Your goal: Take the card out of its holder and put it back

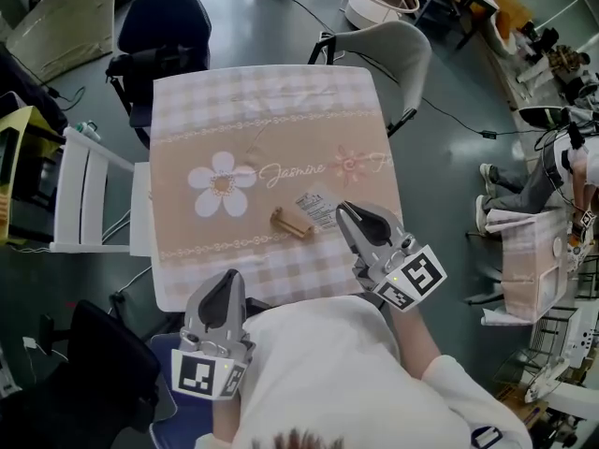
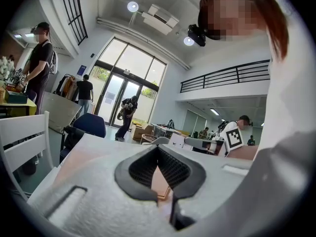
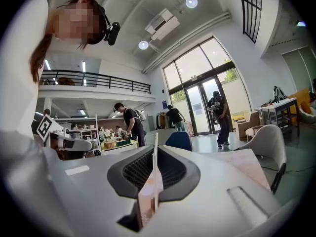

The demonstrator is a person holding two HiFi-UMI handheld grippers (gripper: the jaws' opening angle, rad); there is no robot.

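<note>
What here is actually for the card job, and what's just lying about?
For the job: card, seemingly pinched in the right gripper; tan holder lying on the flowered cloth; left gripper, shut and empty.

Just lying about: white chair, dark office chair, grey chair.

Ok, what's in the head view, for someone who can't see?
A person's right hand-held gripper points at a white card beside a brown holder on a flowery pink tablecloth. The left hand-held gripper sits at the near edge.
</note>
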